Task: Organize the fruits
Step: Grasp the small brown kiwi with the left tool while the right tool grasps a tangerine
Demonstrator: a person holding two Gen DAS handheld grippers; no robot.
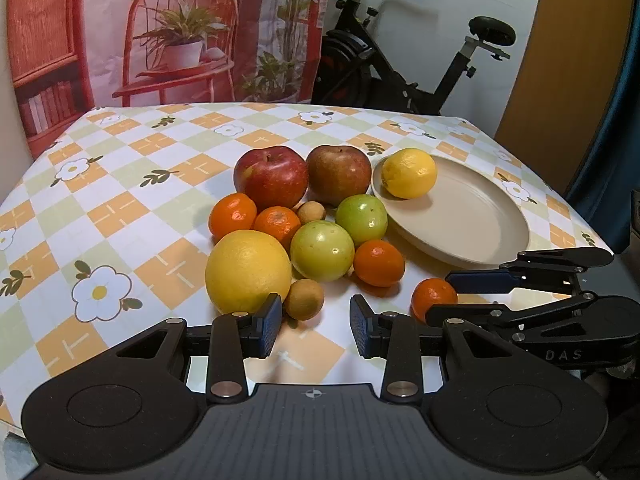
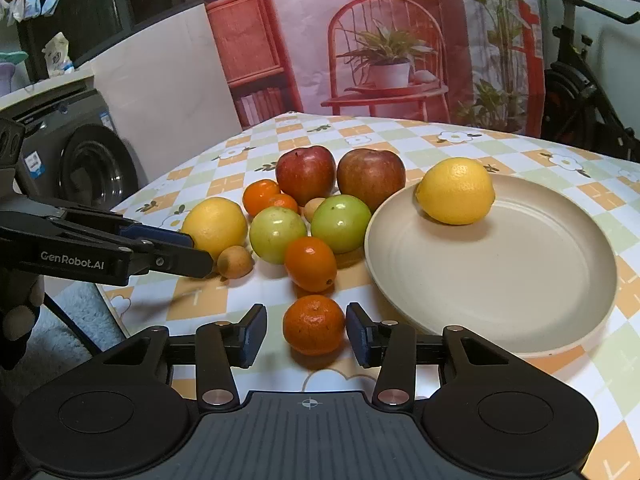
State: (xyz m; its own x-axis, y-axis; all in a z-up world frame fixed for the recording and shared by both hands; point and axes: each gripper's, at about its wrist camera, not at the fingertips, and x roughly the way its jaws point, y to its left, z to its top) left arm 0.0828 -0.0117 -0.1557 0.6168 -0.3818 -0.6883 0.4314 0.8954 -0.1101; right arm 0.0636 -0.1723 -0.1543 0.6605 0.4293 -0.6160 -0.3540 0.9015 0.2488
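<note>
Left wrist view: the left gripper (image 1: 312, 322) hovers spread and empty over the checkered counter (image 1: 120, 208), a small brown fruit (image 1: 304, 299) just beyond its left pad, beside a large yellow citrus (image 1: 248, 271).

Right wrist view: the right gripper (image 2: 306, 334) brackets a mandarin (image 2: 314, 325), slight gaps showing at both pads, near the beige plate (image 2: 520, 280) holding a lemon (image 2: 456, 191).

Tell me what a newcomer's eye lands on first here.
A tight cluster of fruit on the checked tablecloth: two red apples at the back, green ones in the middle. Right of it a beige plate holds a single lemon. Nearest, the right gripper brackets a mandarin, pads not visibly pressing.
</note>
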